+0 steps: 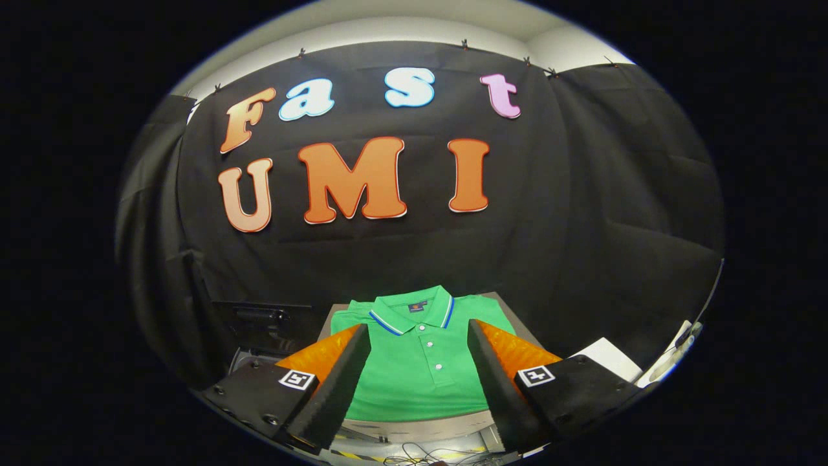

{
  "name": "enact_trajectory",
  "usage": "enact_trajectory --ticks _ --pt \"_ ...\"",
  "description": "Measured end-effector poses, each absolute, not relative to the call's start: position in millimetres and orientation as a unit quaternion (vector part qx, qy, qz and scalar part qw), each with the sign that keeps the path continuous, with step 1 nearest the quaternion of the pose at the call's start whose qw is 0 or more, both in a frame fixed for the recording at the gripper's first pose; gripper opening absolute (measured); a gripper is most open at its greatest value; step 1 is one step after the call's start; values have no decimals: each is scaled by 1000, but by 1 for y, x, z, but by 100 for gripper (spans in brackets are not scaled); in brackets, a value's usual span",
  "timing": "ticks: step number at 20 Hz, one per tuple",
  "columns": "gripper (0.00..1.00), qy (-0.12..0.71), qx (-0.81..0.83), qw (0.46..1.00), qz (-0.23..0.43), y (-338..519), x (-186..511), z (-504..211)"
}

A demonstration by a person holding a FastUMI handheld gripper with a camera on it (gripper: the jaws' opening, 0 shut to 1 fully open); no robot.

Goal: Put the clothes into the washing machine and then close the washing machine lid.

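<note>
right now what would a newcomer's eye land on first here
The bright green polo shirt stands out first, lying flat and folded on a grey table against the black cloth wall. The tool is open, its two fingers spread wide with the shirt seen between them and just ahead, not touching it. Cables lie on the floor below the table.

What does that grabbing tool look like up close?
The gripper has two wedge-shaped fingers tapering forward, spread open. Each sits on a black block with bolts, and each block carries a small square black-and-white marker. Ahead of the fingers lies a green polo shirt.
</note>
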State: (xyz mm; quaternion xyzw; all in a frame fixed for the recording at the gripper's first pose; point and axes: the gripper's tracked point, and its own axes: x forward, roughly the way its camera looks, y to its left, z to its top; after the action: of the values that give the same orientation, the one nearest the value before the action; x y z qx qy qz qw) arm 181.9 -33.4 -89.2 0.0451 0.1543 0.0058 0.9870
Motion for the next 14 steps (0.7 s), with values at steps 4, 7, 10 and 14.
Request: enact_trajectory --ticks 4,7,10,14 --pt "98 207 50 977 16 -33 233 -133" --pt "99 260 47 964 20 -32 261 -166" --pt "99 311 44 949 23 -32 280 -198" --pt "99 365 32 930 21 -31 293 -225"
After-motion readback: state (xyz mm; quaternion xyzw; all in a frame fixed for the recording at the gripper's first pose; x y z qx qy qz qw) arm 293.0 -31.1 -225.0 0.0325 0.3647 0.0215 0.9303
